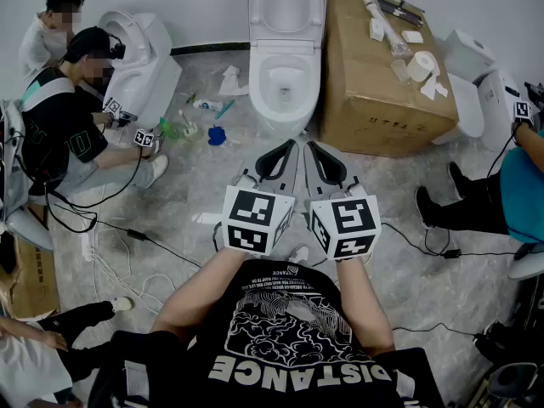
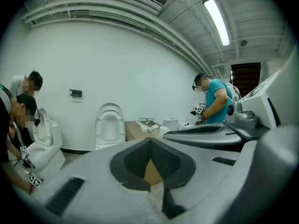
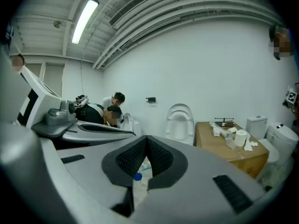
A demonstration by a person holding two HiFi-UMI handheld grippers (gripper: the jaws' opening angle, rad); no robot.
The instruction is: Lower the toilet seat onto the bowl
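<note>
Ceiling lights (image 2: pixel 217 15) show only past left tongs (image 2: pixel 150 140) and right tongs (image 3: pixel 146 139), both closed, empty.

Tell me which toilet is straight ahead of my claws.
The middle toilet, seat raised, beside the cardboard box; the left toilet and right toilet stand off to the sides.

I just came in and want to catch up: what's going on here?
A person holding two tools faces a white toilet. The left tool and right tool are both shut and empty, side by side short of the bowl. The toilet seat stands upright, not yet lowered. Other people work at neighbouring toilets.
</note>
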